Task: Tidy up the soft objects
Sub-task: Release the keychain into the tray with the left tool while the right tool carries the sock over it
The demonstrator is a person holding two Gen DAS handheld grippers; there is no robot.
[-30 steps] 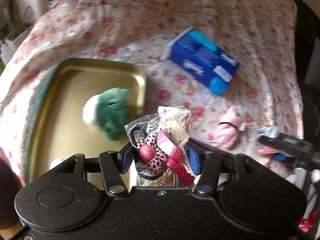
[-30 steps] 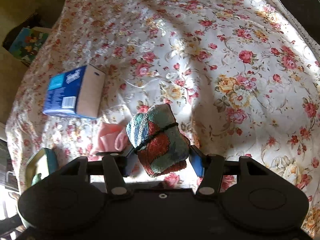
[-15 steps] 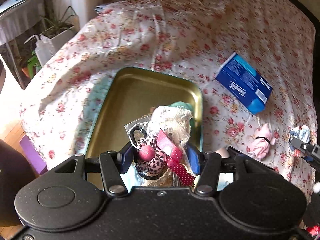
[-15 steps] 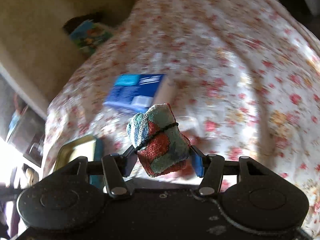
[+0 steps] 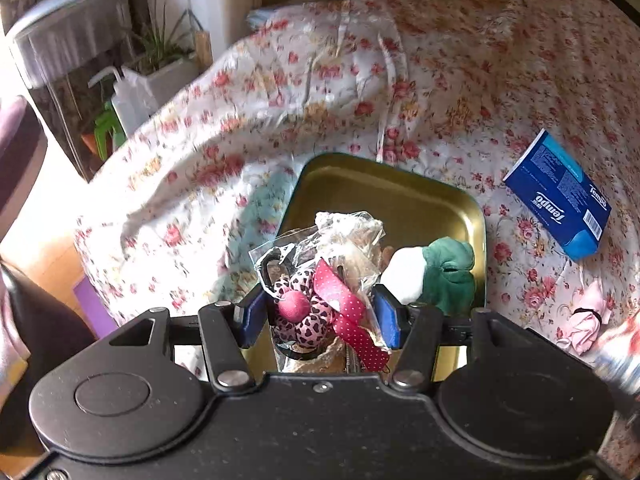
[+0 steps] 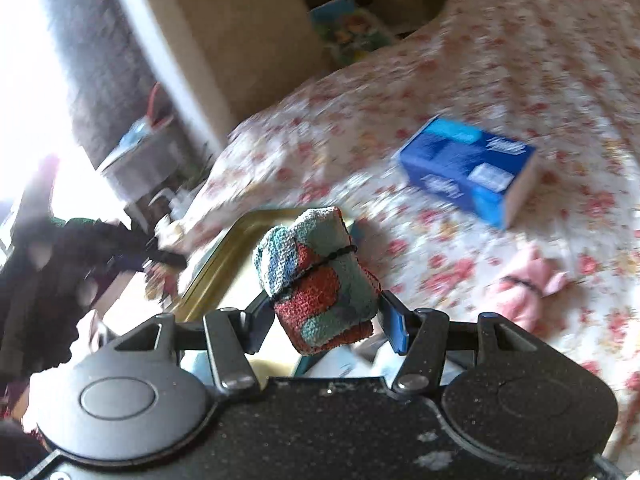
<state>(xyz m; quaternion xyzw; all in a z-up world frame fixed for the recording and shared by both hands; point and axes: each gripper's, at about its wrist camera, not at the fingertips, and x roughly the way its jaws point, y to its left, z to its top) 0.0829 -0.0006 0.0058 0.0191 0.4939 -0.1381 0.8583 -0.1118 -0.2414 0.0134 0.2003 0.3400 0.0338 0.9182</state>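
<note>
My left gripper [image 5: 318, 312] is shut on a clear plastic bag of hair accessories [image 5: 320, 280], with pink leopard and red dotted pieces inside, held over the gold metal tray [image 5: 384, 196] on the floral bedspread. A green and white soft toy [image 5: 436, 276] lies in the tray at its right side. My right gripper [image 6: 326, 316] is shut on a rolled towel [image 6: 320, 276], red, teal and blue, bound by a black band, and hangs near the tray's edge [image 6: 216, 264]. A pink tied cloth bundle [image 6: 520, 292] [image 5: 586, 324] lies on the bed.
A blue tissue box [image 5: 560, 196] [image 6: 468, 168] lies on the bedspread right of the tray. Beyond the bed's left edge stand a planter [image 5: 164, 68], a white bottle [image 5: 128, 96] and a covered side table [image 5: 68, 36]. The other gripper shows dark and blurred at the left [image 6: 80, 248].
Both grippers have swung left with their loads still held. The left one now sits over the tray's middle; the right one has rolled and risen, bringing the tray's edge into its view.
</note>
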